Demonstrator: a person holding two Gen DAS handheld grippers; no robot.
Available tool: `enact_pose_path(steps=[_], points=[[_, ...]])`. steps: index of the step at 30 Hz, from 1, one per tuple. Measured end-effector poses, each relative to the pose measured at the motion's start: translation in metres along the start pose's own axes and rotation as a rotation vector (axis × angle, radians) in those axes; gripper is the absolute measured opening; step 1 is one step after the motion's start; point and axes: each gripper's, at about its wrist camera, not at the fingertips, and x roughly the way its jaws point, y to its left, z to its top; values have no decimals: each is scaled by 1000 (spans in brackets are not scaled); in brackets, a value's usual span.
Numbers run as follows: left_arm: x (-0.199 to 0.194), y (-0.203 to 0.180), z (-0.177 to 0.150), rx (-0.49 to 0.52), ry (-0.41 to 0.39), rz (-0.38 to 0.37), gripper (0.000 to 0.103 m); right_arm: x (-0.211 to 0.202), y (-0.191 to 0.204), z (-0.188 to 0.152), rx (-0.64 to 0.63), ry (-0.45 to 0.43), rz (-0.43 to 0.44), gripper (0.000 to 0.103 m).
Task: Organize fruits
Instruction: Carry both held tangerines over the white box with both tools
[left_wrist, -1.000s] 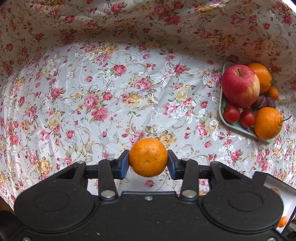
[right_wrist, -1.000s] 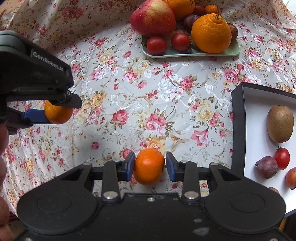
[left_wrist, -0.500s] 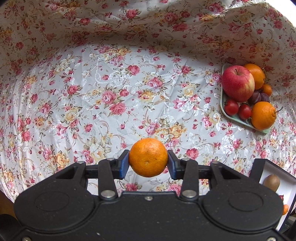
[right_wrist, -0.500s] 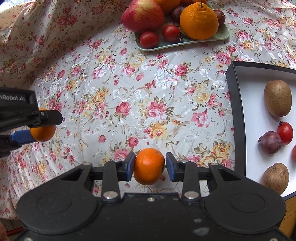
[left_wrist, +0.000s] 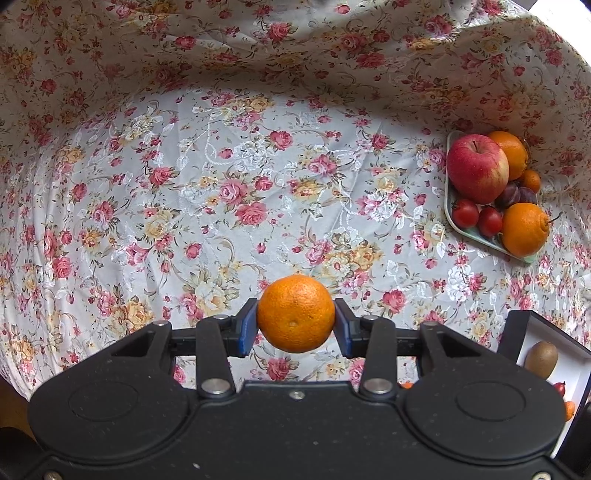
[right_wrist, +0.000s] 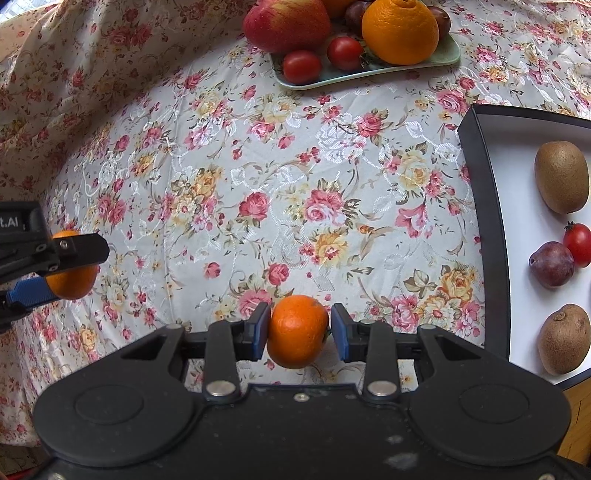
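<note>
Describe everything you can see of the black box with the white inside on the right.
The black box is a shallow open tray with thin dark walls and a smooth white floor, lying flat on the floral tablecloth. Only part shows; the frame cuts off its right side. Inside lie two kiwis, a plum and a cherry tomato that seems to touch the plum. Neither gripper touches it.
</note>
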Motion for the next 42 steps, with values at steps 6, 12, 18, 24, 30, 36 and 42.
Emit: enact_pose_path(steps=[6, 12, 18, 24, 30, 36, 42], points=[[-1, -3, -4, 2, 0, 5, 50, -7, -5, -4, 2, 7, 26, 36], [-3, -8, -11, 15, -2, 9, 50, -15, -13, -11, 3, 2, 42, 36], [-7, -11, -18, 15, -5, 12, 50, -25, -22, -16, 10, -19, 52, 36], [-11, -18, -24, 23, -8, 16, 50, -39, -36, -21, 21, -46, 69, 36], [-15, -31, -34, 39, -9, 17, 50, -52, -56, -26, 42, -84, 70, 36], [-17, -51, -42, 67, -10, 16, 50, -65, -85, -26, 92, -124, 76, 36], [-15, -77, -59, 114, -17, 25, 50, -83, -121, -20, 163, -174, 87, 36]])
